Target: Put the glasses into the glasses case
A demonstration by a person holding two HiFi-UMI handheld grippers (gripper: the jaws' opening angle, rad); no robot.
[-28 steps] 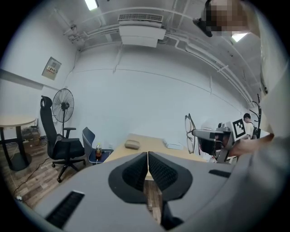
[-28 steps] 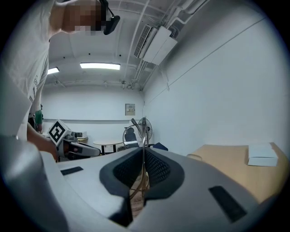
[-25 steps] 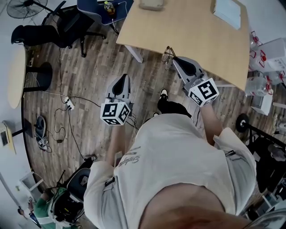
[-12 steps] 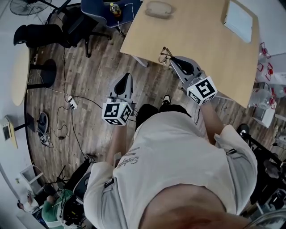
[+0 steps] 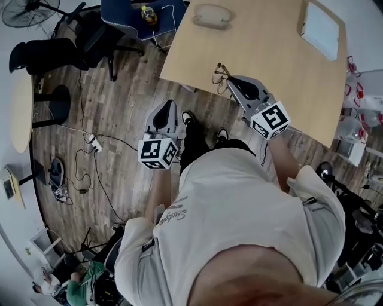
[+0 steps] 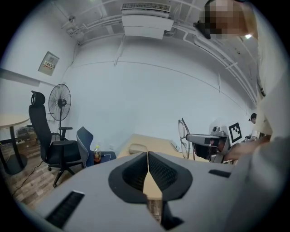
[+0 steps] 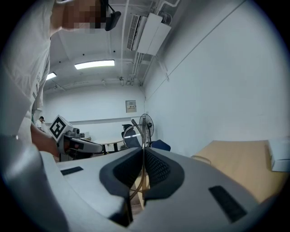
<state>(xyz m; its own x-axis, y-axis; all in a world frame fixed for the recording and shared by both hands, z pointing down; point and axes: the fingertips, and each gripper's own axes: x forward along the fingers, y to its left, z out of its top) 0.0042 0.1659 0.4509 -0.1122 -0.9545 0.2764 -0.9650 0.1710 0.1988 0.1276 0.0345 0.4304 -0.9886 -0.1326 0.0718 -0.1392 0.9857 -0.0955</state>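
— The person has stepped closer; right tool (image 5: 232, 82) still clamped on the glasses (image 5: 220, 75) at the tabletop (image 5: 281, 66) edge.
— Thin wire rims, round lenses. Left tool (image 5: 166, 109) pinched together, empty; beige glasses case (image 5: 210, 15) well apart.

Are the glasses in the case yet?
Out. The right gripper holds the glasses, well apart from the case.

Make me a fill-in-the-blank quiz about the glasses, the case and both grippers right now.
The thin wire-framed glasses are clamped by the ___ gripper. The left gripper, jaws shut and empty, hangs above the wooden ___. The beige oval glasses case lies on the light wooden ___.
Missing words: right, for the right gripper; floor; table.
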